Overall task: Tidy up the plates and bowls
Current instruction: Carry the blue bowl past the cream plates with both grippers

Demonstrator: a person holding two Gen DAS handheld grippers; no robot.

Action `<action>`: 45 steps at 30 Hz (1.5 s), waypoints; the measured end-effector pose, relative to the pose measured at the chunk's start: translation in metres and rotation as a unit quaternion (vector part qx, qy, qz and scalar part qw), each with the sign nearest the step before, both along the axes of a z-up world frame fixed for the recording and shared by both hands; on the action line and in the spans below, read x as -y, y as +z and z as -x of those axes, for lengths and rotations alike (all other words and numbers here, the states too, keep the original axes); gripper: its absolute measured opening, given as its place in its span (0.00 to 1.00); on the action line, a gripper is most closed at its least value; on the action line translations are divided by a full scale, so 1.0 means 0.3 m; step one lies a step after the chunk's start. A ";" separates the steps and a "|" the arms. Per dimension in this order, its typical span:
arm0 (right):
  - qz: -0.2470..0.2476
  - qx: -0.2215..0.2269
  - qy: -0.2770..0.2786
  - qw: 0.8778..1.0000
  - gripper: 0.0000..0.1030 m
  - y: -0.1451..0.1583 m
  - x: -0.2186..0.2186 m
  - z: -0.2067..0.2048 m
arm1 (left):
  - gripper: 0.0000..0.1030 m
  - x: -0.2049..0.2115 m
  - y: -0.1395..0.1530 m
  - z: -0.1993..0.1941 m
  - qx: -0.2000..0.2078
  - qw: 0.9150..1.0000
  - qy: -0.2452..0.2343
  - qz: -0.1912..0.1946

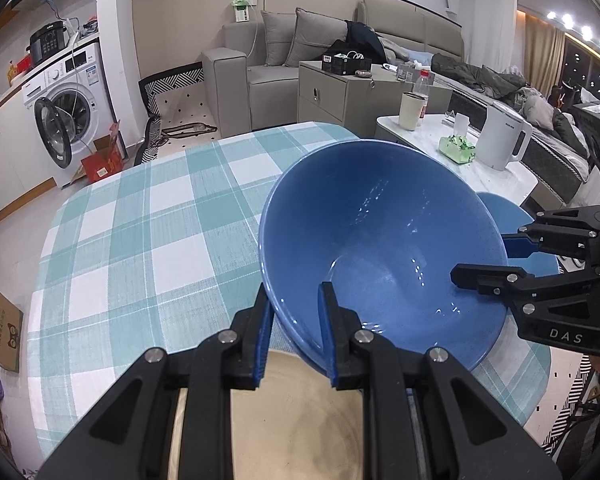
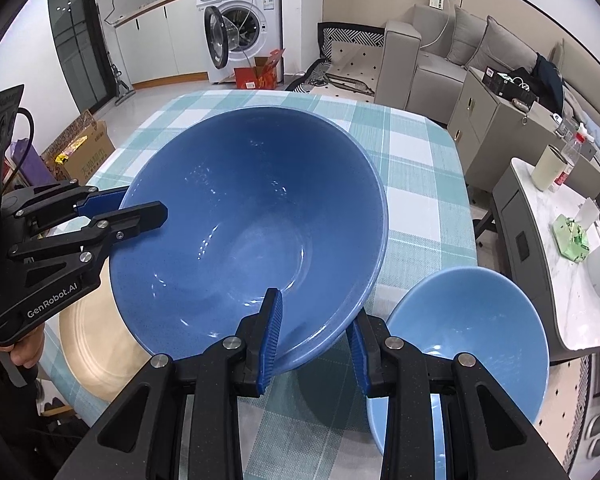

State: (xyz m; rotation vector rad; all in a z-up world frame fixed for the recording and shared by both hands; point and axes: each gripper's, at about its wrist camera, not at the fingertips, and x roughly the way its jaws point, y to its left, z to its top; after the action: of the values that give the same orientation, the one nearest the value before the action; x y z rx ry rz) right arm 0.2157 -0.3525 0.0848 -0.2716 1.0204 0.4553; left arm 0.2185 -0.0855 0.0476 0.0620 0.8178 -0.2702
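Observation:
A large dark blue bowl (image 1: 384, 240) (image 2: 252, 232) is held tilted above the checked table. My left gripper (image 1: 296, 332) is shut on its near rim, one finger inside and one outside. My right gripper (image 2: 314, 340) straddles the opposite rim with a wider gap between its fingers; it also shows in the left wrist view (image 1: 484, 256). A smaller light blue bowl (image 2: 468, 344) stands on the table at the right, under the right gripper. A beige plate (image 2: 96, 344) (image 1: 300, 412) lies on the table under the left gripper.
The table has a teal and white checked cloth (image 1: 148, 240). A marble side table (image 1: 432, 140) with a white kettle (image 1: 504, 136), cup and bottle stands to the right. A sofa, cabinet and washing machine are beyond.

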 end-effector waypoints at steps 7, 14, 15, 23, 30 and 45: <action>0.004 -0.007 0.003 1.000 0.31 -0.013 -0.003 0.002 | 0.19 0.002 -0.022 -0.009 -0.010 1.000 0.000 -0.005; 0.017 -0.013 0.002 1.000 0.31 -0.036 -0.012 -0.002 | 0.19 0.007 -0.045 -0.016 -0.016 1.000 0.000 -0.012; 0.018 -0.012 0.002 1.000 0.31 -0.037 -0.012 -0.002 | 0.19 0.011 -0.046 -0.017 -0.017 1.000 0.000 -0.013; 0.034 -0.008 0.005 0.999 0.32 -0.049 -0.024 0.001 | 0.19 0.019 -0.057 -0.023 -0.020 1.000 0.001 -0.024; 0.043 -0.009 0.008 0.999 0.32 -0.060 -0.032 0.000 | 0.19 0.017 -0.067 -0.024 -0.024 0.999 0.001 -0.027; 0.055 -0.005 0.013 0.998 0.33 -0.068 -0.042 0.000 | 0.20 0.014 -0.094 -0.033 -0.029 0.999 0.001 -0.033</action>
State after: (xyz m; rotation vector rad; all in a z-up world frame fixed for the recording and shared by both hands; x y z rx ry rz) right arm 0.2156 -0.3398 0.0643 -0.3828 1.0540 0.4250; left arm 0.2283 -0.0897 0.0193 0.1158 0.8838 -0.2439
